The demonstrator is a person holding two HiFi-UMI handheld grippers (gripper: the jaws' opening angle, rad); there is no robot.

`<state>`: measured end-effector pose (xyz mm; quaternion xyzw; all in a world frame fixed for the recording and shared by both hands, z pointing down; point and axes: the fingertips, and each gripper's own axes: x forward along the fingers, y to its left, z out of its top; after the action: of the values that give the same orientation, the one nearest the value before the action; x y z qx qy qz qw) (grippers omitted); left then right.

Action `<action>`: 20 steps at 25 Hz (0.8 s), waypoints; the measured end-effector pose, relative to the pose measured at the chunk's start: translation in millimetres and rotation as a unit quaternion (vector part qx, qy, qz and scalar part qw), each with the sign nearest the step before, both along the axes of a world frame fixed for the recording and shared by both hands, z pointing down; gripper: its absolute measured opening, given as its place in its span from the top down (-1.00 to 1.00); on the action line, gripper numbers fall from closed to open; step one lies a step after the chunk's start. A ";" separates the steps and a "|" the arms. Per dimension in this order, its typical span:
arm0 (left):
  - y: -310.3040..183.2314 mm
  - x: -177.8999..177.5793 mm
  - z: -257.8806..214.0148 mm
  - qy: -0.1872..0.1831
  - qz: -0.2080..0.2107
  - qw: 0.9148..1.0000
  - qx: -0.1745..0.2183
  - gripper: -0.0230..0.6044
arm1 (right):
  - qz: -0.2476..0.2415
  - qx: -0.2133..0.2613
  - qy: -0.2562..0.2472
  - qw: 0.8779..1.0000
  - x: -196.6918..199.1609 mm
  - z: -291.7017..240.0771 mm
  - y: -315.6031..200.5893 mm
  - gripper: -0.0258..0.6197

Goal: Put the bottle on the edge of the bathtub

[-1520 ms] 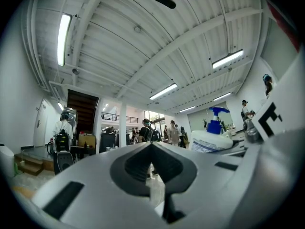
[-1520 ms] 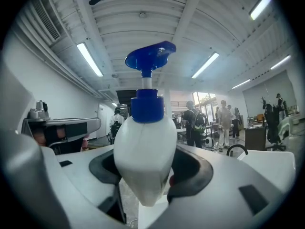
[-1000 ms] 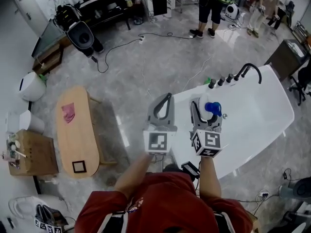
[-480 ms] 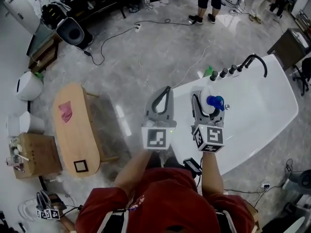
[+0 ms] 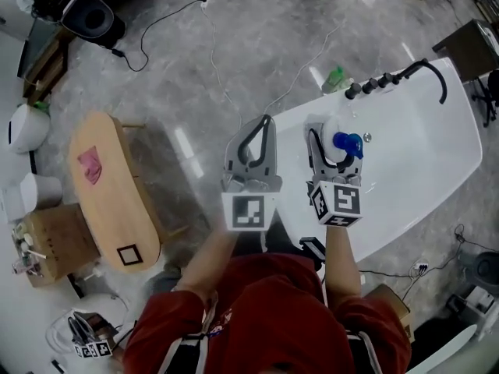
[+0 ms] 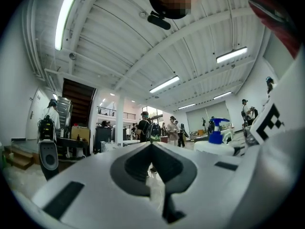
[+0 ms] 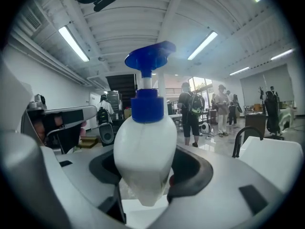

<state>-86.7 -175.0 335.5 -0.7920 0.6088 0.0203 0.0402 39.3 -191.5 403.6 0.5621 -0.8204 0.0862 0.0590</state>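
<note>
Right gripper view is showing the right tool (image 7: 145,187) clamping a white bottle (image 7: 145,147) by its body, with the jaws standing fairly wide apart and both dark pads pressing on its sides. The bottle is standing upright with its blue pump head (image 7: 148,56) on top, and the side facing the camera is showing only plain white. Left gripper view is showing the left tool (image 6: 152,147) with its jaws meeting at the tips, gripping nothing

Head view is showing the two tools side by side. Their marker cubes (image 5: 249,211) are carrying black-and-white square patterns rather than words. The right tool (image 5: 334,150) is holding the bottle (image 5: 343,141) over the near end of the white bathtub (image 5: 413,170), close to its edge. Whether the base is touching the tub I cannot tell. The left tool (image 5: 265,123) is hovering just beside that end, over the grey floor (image 5: 195,76)

Farther on, black taps (image 5: 370,84) and a curved black spout (image 5: 433,72) are lining the tub's far rim. Off to the left, an oval wooden worktop (image 5: 117,209) is carrying a pink cloth (image 5: 90,166) and a square black marker (image 5: 127,255)
</note>
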 end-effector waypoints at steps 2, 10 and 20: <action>-9.4 -2.4 6.6 -0.025 0.004 1.000 0.001 0.88 | -0.001 -0.004 0.004 1.000 -2.2 9.5 -11.2 0.09; -35.2 -18.2 59.1 -0.016 -0.016 0.999 -0.030 0.88 | -0.022 -0.040 0.024 0.999 -19.2 67.7 -42.1 0.09; -58.4 -32.3 108.7 -0.014 -0.022 0.999 -0.027 0.87 | -0.038 -0.068 0.049 0.996 -44.7 142.4 -75.0 0.09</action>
<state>-119.1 -233.4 444.2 -0.7794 0.6259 -0.0085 0.0276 -5.4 -266.5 546.0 0.5289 -0.8294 0.1121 0.1406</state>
